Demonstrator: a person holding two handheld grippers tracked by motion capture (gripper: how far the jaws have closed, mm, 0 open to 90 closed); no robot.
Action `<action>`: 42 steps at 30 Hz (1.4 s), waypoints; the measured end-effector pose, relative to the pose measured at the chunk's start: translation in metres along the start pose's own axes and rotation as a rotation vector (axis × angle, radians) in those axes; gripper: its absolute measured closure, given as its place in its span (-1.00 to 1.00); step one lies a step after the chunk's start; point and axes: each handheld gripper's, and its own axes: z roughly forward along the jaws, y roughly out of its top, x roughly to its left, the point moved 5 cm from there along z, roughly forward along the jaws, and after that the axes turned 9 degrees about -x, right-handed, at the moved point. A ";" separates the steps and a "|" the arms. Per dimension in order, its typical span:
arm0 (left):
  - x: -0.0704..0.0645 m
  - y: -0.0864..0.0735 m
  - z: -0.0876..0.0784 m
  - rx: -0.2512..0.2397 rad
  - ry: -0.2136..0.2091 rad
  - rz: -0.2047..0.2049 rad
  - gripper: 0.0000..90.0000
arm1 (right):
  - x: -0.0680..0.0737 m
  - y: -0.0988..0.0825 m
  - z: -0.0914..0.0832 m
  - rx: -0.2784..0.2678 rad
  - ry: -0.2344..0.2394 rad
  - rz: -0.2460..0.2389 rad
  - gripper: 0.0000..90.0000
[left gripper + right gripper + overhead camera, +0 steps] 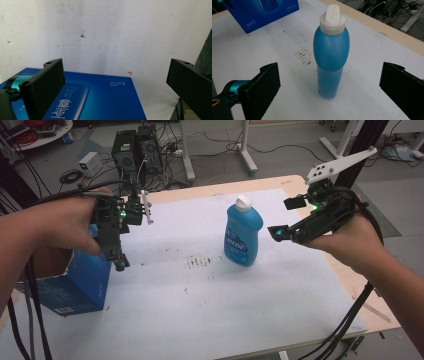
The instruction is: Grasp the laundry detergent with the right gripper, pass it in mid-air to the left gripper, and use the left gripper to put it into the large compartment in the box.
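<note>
Both grippers wait with jaws apart: one faces the bottle, the other hangs over the box.

The blue bottle (243,233) with its white cap (332,17) stands upright on the white table cover (200,310), near the middle and untouched. The right gripper (280,220) is near it, on its right, and points at it; in the right gripper view the bottle stands between the two wide-open jaws but farther out, so nothing is gripped yet. The left gripper (119,261) hangs above the open blue cardboard box (75,285) at the left edge of the table, its jaws also apart and empty. I judge the work is at its beginning: the grasp of the bottle is not made, and probably the move to the box is all left to do.
</note>
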 end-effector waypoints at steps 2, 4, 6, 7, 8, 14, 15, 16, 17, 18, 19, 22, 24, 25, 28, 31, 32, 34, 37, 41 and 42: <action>0.001 0.000 0.000 0.002 0.000 0.007 -0.96 | 0.000 -0.008 0.003 0.007 -0.002 0.010 -0.95; 0.000 -0.001 0.000 0.000 0.000 -0.003 -0.96 | -0.001 -0.014 0.005 0.009 -0.008 0.015 -0.95; 0.000 -0.001 0.000 -0.002 0.000 -0.005 -0.96 | -0.001 -0.019 0.008 0.002 -0.010 0.017 -0.95; 0.000 0.000 -0.001 -0.002 -0.001 -0.001 -0.96 | -0.001 -0.022 0.010 0.004 -0.010 0.025 -0.95; 0.000 0.000 0.000 -0.005 0.002 0.002 -0.96 | -0.001 -0.024 0.012 0.003 -0.011 0.024 -0.95; 0.000 0.000 -0.002 -0.009 0.006 0.004 -0.96 | 0.001 -0.035 0.027 -0.037 0.000 0.065 -0.95; 0.000 0.000 -0.002 -0.005 0.006 0.009 -0.96 | 0.001 -0.037 0.029 -0.041 -0.002 0.071 -0.95; 0.000 0.000 -0.002 -0.005 0.006 0.010 -0.96 | 0.002 -0.039 0.033 -0.041 -0.005 0.077 -0.95; 0.000 0.000 -0.002 -0.005 0.006 0.008 -0.96 | 0.002 -0.041 0.035 -0.041 -0.007 0.078 -0.95; -0.001 -0.001 -0.002 -0.007 0.006 0.005 -0.96 | 0.002 -0.043 0.038 -0.046 -0.006 0.079 -0.95; -0.001 -0.001 -0.002 -0.007 0.006 0.005 -0.96 | 0.002 -0.045 0.042 -0.049 -0.008 0.086 -0.95; -0.001 -0.002 -0.003 -0.010 0.007 0.006 -0.96 | 0.001 -0.051 0.050 -0.049 -0.011 0.092 -0.95; -0.001 -0.003 -0.004 -0.010 0.010 0.003 -0.96 | 0.001 -0.054 0.057 -0.046 -0.012 0.103 -0.95; -0.001 -0.003 -0.004 -0.011 0.011 0.003 -0.96 | 0.001 -0.055 0.060 -0.049 -0.012 0.107 -0.95; -0.001 -0.005 -0.004 -0.011 0.009 -0.001 -0.96 | 0.001 -0.056 0.068 -0.058 -0.010 0.119 -0.95; -0.002 -0.006 -0.004 -0.011 0.009 -0.006 -0.96 | 0.002 -0.057 0.077 -0.072 -0.007 0.128 -0.95; -0.001 -0.006 -0.004 -0.012 0.010 -0.002 -0.96 | 0.002 -0.057 0.079 -0.075 -0.008 0.131 -0.95; -0.001 -0.006 -0.005 -0.013 0.010 0.002 -0.96 | 0.003 -0.058 0.085 -0.079 -0.009 0.135 -0.95; -0.002 -0.008 -0.004 -0.012 0.009 -0.009 -0.96 | 0.002 -0.059 0.091 -0.082 -0.005 0.143 -0.95; -0.001 -0.009 -0.005 -0.013 0.007 -0.010 -0.96 | 0.000 -0.062 0.098 -0.089 -0.020 0.150 -0.95; -0.001 -0.009 -0.005 -0.012 0.007 -0.005 -0.96 | -0.001 -0.062 0.100 -0.090 -0.025 0.148 -0.95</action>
